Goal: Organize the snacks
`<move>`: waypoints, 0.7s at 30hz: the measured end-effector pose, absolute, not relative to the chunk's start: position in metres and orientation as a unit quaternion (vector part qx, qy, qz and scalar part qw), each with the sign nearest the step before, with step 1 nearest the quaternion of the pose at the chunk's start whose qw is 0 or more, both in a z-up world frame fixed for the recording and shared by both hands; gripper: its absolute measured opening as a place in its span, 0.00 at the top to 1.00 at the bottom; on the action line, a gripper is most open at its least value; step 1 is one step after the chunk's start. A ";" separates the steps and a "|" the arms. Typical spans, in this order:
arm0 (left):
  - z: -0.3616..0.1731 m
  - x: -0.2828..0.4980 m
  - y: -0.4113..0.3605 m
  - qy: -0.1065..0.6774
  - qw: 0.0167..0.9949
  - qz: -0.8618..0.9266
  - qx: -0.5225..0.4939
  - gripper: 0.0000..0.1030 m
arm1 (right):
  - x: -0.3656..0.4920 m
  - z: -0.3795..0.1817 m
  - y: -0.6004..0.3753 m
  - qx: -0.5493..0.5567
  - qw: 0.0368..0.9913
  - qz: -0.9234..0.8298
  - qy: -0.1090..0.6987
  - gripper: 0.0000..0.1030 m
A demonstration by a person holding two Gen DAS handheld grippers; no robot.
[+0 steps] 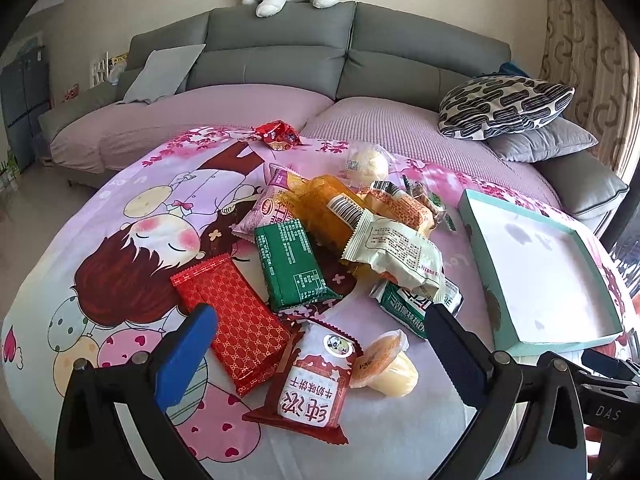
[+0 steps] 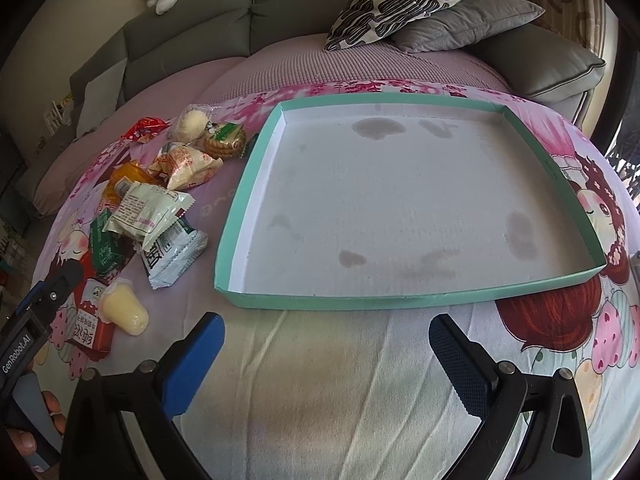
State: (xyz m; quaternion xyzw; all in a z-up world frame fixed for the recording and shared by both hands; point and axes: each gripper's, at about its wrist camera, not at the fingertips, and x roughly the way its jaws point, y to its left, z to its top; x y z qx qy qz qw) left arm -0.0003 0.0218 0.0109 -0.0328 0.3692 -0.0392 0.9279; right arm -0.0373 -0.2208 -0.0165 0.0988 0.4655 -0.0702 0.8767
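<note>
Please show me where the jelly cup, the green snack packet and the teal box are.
jelly cup [image 1: 386, 364]: left wrist view, on its side wall.
green snack packet [image 1: 292, 264]: left wrist view, middle of its printed back.
teal box [image 2: 360, 303]: right wrist view, near outer wall.

Daylight enters from the right, beside the curtain [image 1: 588, 40]. Both pictures are bright and sharp in the centre, strongly curved and dark at the edges.

Green-and-white packet [image 1: 404, 307] half-buried under pale wrapper [image 1: 400, 254]

Left gripper [image 1: 320, 336], right gripper [image 2: 326, 338]: black frames, blue pads (1 handle marked "GenRobot.AI").
</note>
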 end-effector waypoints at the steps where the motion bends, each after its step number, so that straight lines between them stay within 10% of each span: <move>1: 0.011 0.000 0.021 0.368 0.928 -0.038 -0.031 0.00 | -0.037 -0.016 -0.221 0.099 0.877 -0.070 0.464 0.00; 21: 0.008 0.003 0.032 0.389 0.921 -0.016 -0.025 0.00 | -0.033 -0.018 -0.214 0.097 0.875 -0.053 0.472 0.00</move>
